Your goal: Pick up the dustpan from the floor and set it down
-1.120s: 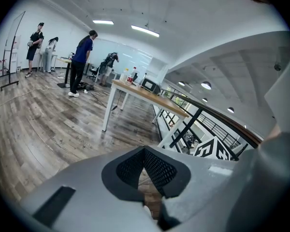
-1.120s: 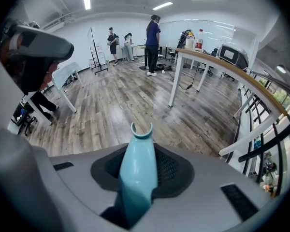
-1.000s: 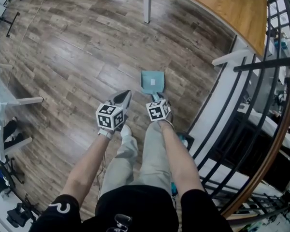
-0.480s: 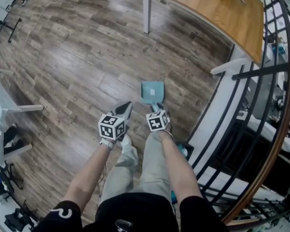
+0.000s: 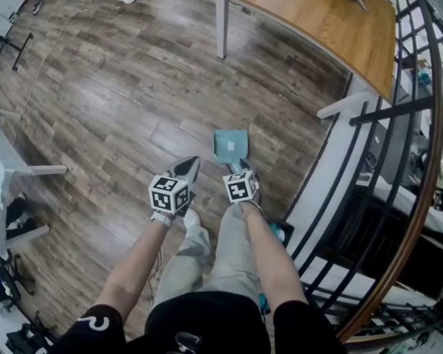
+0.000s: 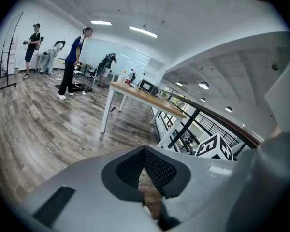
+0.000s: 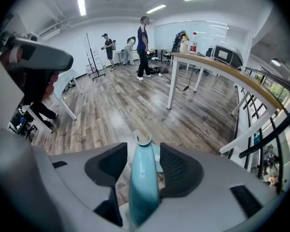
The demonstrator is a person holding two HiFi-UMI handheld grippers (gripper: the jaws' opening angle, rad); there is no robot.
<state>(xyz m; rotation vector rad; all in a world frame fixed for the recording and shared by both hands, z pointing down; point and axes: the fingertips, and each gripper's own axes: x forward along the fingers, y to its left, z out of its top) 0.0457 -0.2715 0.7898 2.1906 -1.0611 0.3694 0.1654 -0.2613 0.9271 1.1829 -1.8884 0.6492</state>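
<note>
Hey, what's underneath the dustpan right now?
The dustpan lies on the wood-plank floor, which shows all round it. The boards directly beneath its tray are covered, so nothing else can be confirmed there.

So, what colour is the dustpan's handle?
Light teal; the dustpan's handle shows best in the right gripper view.
</note>
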